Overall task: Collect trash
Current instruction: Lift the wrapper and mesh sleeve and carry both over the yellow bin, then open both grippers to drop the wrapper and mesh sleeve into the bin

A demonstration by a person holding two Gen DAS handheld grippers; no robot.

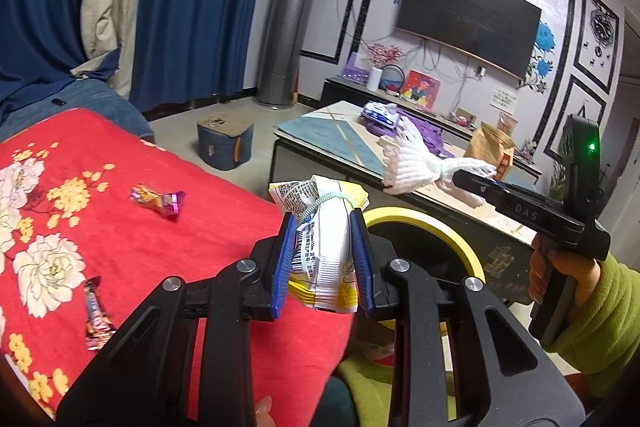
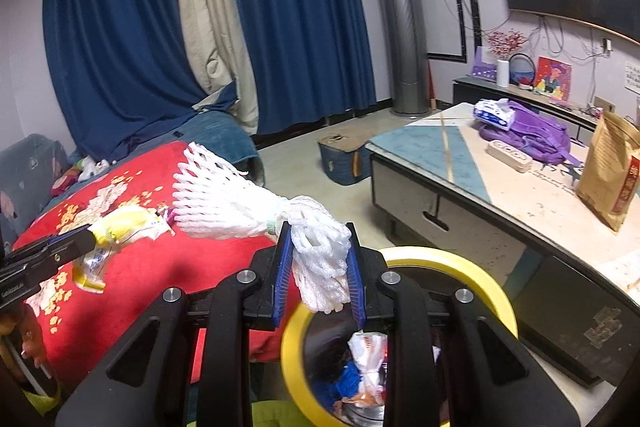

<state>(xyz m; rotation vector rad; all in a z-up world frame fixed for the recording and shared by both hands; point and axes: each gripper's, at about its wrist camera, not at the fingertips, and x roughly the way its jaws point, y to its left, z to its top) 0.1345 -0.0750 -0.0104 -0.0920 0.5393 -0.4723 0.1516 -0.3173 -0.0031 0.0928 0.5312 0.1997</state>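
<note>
Left tongs: clamped on a white-and-yellow packet tied with a band, held over the red blanket's edge, just beside the bin.
Right tongs: clamped on the bunched end of a white foam net; the flared end sticks out to the left, over the blanket.
Bin: yellow rim, right below the right tongs; trash already inside.
Left to collect: two candy wrappers on the blanket.
Step (judged): carry both pieces over the bin and drop them.
Method: centre each piece over the opening before parting the tongs; bring the net's flared end inside the rim first, or it may catch and hang outside.
Risk: the packet is still short of the rim and would land on the blanket if let go now.
</note>
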